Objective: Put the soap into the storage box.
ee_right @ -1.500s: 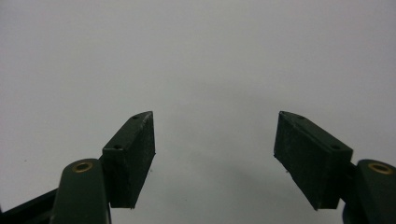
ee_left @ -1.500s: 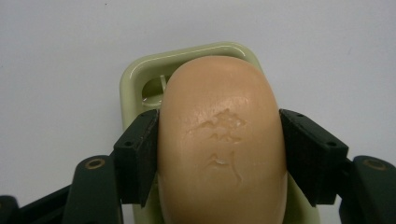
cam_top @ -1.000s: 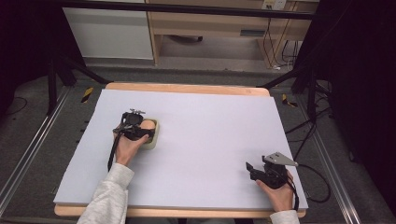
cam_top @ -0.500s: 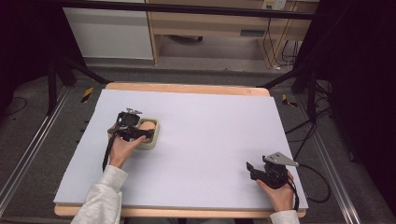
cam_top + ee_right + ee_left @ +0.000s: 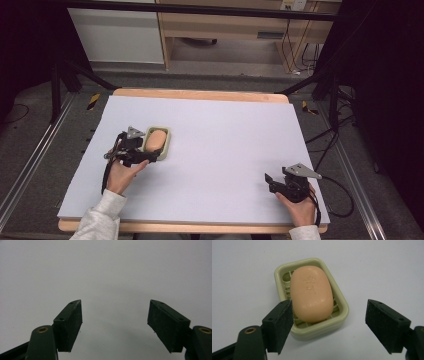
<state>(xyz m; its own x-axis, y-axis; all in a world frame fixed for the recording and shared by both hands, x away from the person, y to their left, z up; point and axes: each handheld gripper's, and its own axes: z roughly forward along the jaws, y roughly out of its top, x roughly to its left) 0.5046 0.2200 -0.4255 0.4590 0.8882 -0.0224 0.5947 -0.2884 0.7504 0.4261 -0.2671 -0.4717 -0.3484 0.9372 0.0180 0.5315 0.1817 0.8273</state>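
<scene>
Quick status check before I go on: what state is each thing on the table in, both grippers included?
Soap: lying flat in the dish, not gripped.
Soap dish: upright on the table, holding the soap.
Left gripper: open, jaws apart in front of the dish.
Right gripper: open, holding nothing, over bare table.

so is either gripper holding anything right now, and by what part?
Nothing held. Left gripper is open at the soap in its dish; right gripper open over bare table.
</scene>
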